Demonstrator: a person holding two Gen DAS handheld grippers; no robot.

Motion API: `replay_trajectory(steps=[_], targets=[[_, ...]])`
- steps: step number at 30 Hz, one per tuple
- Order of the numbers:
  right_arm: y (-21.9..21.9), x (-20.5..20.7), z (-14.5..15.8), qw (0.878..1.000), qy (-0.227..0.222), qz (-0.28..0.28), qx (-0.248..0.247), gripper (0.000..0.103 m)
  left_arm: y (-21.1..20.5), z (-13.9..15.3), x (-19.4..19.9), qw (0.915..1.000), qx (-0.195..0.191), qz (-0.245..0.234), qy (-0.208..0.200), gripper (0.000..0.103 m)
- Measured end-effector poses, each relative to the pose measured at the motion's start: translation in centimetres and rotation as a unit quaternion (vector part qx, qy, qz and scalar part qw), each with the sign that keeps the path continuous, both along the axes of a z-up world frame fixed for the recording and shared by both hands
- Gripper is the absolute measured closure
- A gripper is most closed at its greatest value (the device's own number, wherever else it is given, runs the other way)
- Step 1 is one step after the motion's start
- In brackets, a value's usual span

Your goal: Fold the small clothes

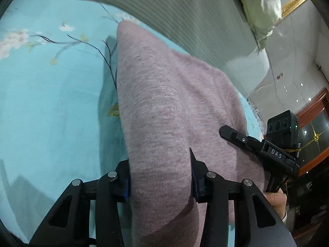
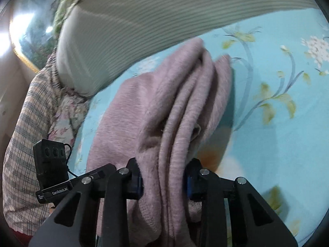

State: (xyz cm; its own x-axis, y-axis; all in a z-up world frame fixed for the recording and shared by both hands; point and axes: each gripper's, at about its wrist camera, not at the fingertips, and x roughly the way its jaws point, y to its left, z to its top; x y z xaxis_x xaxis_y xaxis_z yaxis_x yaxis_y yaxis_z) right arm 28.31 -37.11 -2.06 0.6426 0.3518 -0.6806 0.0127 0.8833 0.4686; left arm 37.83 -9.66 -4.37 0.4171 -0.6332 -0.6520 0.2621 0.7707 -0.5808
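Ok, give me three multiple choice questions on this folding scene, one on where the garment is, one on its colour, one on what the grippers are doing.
1. Where does the garment lie?
A. on a blue floral sheet
B. on a wooden floor
C. in a basket

2. Its colour?
A. green
B. mauve pink
C. white

3. State of the left gripper and right gripper?
A. both open and apart from the cloth
B. only one grips
C. both shut on the garment

Key: A, the sheet shows around the cloth; B, the knit is pinkish; C, fabric sits between each pair of fingers.
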Motion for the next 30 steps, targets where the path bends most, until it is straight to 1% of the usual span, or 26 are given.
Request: replay_trajectory(steps=[4,7,12,15,18,20,22,23,25,28,30], targets=[[4.7,-1.4,0.7,0.999,-0.011,0.034,0.010,0.072,3.3,2.3,-3.7,0.9994,0.006,0.025,-0.021,0.060],[8.4,-2.1,0.4,0.998,-0.011,0.063,0.025,0.072,7.1,3.7,-7.1,0.9982,0.019,0.051,-0.026,0.060],[14.4,-2.3,-1.7,0.993,0.009,0.112,0.047,0.072,13.0,4.9,-11.7,0.9947,0.034,0.095,-0.021,0.060],[17.3,-2.1,-3.4,0.989,0.025,0.136,0.054,0.072,16.3,4.9,-14.1,0.9917,0.040,0.121,-0.017,0.060],[18.7,-2.1,-5.0,0.988,0.041,0.142,0.050,0.072,18.5,4.2,-15.5,0.9889,0.048,0.140,-0.003,0.060],[18.6,-2.4,-5.8,0.989,0.048,0.134,0.043,0.071,19.5,3.1,-16.2,0.9884,0.054,0.141,0.009,0.060],[17.9,-2.6,-6.5,0.989,0.060,0.124,0.047,0.066,19.9,1.8,-16.5,0.9875,0.068,0.141,0.024,0.057],[17.6,-2.8,-6.7,0.990,0.064,0.119,0.048,0.064,20.0,1.2,-16.6,0.9875,0.067,0.139,0.030,0.056],[17.5,-3.3,-6.3,0.991,0.063,0.113,0.041,0.060,20.2,0.9,-17.0,0.9877,0.066,0.139,0.030,0.053],[17.5,-4.3,-5.1,0.993,0.052,0.102,0.012,0.054,20.2,1.2,-17.4,0.9876,0.071,0.138,0.027,0.050],[17.5,-4.9,-4.4,0.994,0.050,0.097,-0.003,0.052,20.6,1.6,-17.8,0.9877,0.073,0.136,0.024,0.048]])
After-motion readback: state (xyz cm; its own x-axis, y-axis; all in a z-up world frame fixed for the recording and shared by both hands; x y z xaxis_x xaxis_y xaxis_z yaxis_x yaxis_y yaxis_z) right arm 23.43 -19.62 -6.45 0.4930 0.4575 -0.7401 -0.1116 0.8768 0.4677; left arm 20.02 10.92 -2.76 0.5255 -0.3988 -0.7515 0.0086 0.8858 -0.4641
